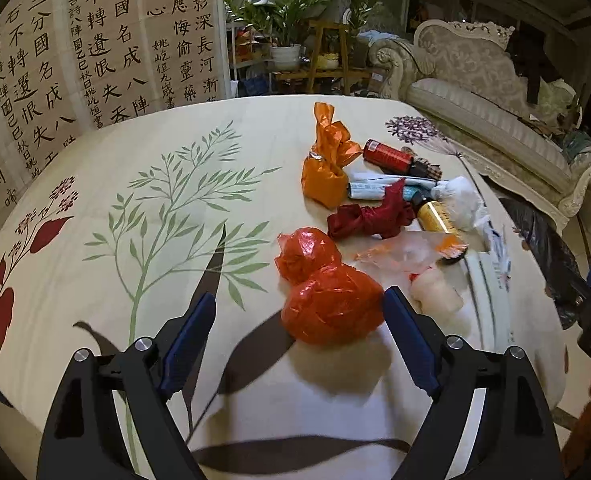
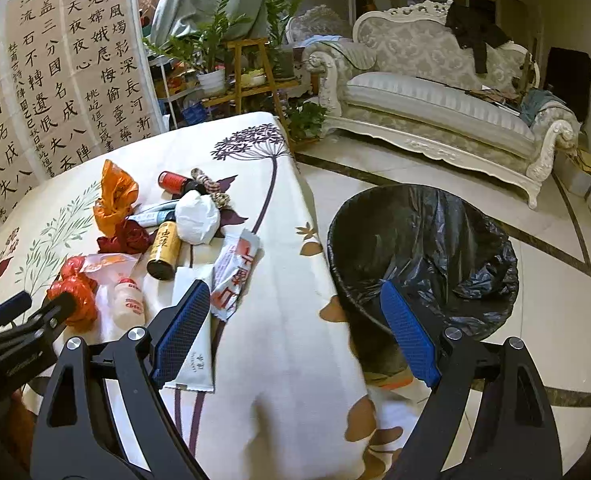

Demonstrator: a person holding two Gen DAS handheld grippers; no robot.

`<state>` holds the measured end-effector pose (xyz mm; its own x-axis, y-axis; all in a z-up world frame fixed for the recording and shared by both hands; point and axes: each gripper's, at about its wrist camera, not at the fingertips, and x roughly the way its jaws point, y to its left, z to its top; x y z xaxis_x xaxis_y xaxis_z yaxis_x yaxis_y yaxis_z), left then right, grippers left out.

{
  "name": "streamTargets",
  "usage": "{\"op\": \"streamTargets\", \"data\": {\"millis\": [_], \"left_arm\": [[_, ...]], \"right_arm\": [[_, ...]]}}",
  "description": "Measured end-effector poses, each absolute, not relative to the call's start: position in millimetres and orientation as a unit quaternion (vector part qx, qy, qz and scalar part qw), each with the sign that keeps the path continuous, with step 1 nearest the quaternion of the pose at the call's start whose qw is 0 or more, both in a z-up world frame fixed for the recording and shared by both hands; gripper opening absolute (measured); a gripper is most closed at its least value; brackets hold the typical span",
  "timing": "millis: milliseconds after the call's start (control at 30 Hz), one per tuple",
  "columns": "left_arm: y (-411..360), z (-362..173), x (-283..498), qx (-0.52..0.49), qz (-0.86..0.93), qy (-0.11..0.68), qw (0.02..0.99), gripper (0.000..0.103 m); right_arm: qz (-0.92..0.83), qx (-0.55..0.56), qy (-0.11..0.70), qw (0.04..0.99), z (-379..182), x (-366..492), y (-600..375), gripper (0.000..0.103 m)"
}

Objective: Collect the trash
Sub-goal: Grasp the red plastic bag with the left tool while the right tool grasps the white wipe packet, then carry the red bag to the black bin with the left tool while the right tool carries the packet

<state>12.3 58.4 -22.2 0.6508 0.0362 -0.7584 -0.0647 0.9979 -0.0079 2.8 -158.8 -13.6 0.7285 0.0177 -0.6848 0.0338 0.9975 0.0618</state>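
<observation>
Trash lies on a floral tablecloth (image 1: 135, 200). A crumpled red plastic bag (image 1: 327, 296) sits just ahead of my open left gripper (image 1: 299, 312), nearer its right finger. Behind it lie an orange bag (image 1: 327, 160), a dark red wrapper (image 1: 371, 216), a red can (image 1: 387, 156), a gold bottle (image 1: 435, 216), white tissue (image 1: 463, 200) and a small white bottle (image 1: 435, 292). My right gripper (image 2: 295, 304) is open and empty above the table's edge, between a white packet (image 2: 195, 344) and a black-lined trash bin (image 2: 423, 256).
A red-printed white wrapper (image 2: 235, 272) lies by the right gripper's left finger. A calligraphy screen (image 1: 75, 60) stands behind the table. A pale sofa (image 2: 435, 100), potted plants (image 2: 211, 56) and tiled floor (image 2: 555, 300) lie beyond.
</observation>
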Motion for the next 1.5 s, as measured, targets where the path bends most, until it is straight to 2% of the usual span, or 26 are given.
{"op": "streamTargets", "data": {"millis": [33, 100, 133, 167, 267, 400, 500, 600, 700, 767, 800, 833, 933, 1267, 1500], "left_arm": [[60.1, -22.8, 13.3, -0.019, 0.026, 0.418, 0.908, 0.082], [64.0, -22.9, 13.8, -0.028, 0.013, 0.421, 0.907, 0.062], [66.4, -23.5, 13.9, -0.037, -0.003, 0.424, 0.905, 0.057], [69.6, -24.5, 13.8, -0.051, -0.018, 0.427, 0.903, 0.046], [76.1, -25.7, 10.7, -0.069, -0.027, 0.428, 0.901, 0.039], [76.0, -23.8, 3.5, -0.047, -0.015, 0.419, 0.907, 0.036], [81.0, -23.2, 0.2, -0.047, -0.013, 0.419, 0.907, 0.036], [87.3, -23.4, -3.4, -0.050, -0.013, 0.420, 0.906, 0.036], [92.3, -22.8, -7.5, -0.049, -0.011, 0.418, 0.907, 0.035], [94.4, -22.3, -10.1, -0.049, -0.012, 0.416, 0.908, 0.035], [95.2, -22.6, -10.4, -0.049, -0.012, 0.415, 0.909, 0.035], [96.1, -22.8, -10.8, -0.050, -0.012, 0.414, 0.909, 0.035], [98.4, -22.8, -12.6, -0.055, -0.012, 0.413, 0.909, 0.034], [96.7, -11.5, -23.5, -0.058, -0.023, 0.400, 0.914, 0.033], [64.8, 10.9, -25.8, -0.049, -0.065, 0.377, 0.923, 0.033]], "right_arm": [[-0.002, 0.033, 0.370, 0.929, -13.9, 2.8, -156.7, 0.085], [0.003, 0.029, 0.372, 0.928, -15.0, 2.3, -151.1, 0.085], [0.007, 0.027, 0.373, 0.927, -15.7, 2.1, -147.9, 0.085], [0.011, 0.025, 0.375, 0.927, -16.5, 2.0, -144.3, 0.085], [0.019, 0.019, 0.379, 0.925, -19.3, 1.4, -135.1, 0.085], [0.032, 0.009, 0.386, 0.922, -23.3, -1.8, -121.4, 0.085], [0.041, 0.001, 0.392, 0.919, -26.6, -3.7, -112.2, 0.078], [0.045, -0.008, 0.398, 0.916, -30.7, -5.2, -103.2, 0.076], [0.048, -0.019, 0.406, 0.912, -36.2, -5.2, -94.6, 0.064], [0.050, -0.023, 0.412, 0.910, -40.1, -5.5, -88.8, 0.063], [0.051, -0.026, 0.413, 0.909, -42.1, -5.8, -86.5, 0.058], [0.053, -0.029, 0.417, 0.907, -45.2, -5.8, -84.1, 0.047], [0.053, -0.039, 0.412, 0.909, -46.0, -8.5, -80.6, 0.034], [0.061, -0.025, 0.381, 0.922, -21.4, -21.8, -89.5, 0.033], [0.020, 0.003, 0.352, 0.936, 0.8, -21.1, -136.1, 0.033]]}}
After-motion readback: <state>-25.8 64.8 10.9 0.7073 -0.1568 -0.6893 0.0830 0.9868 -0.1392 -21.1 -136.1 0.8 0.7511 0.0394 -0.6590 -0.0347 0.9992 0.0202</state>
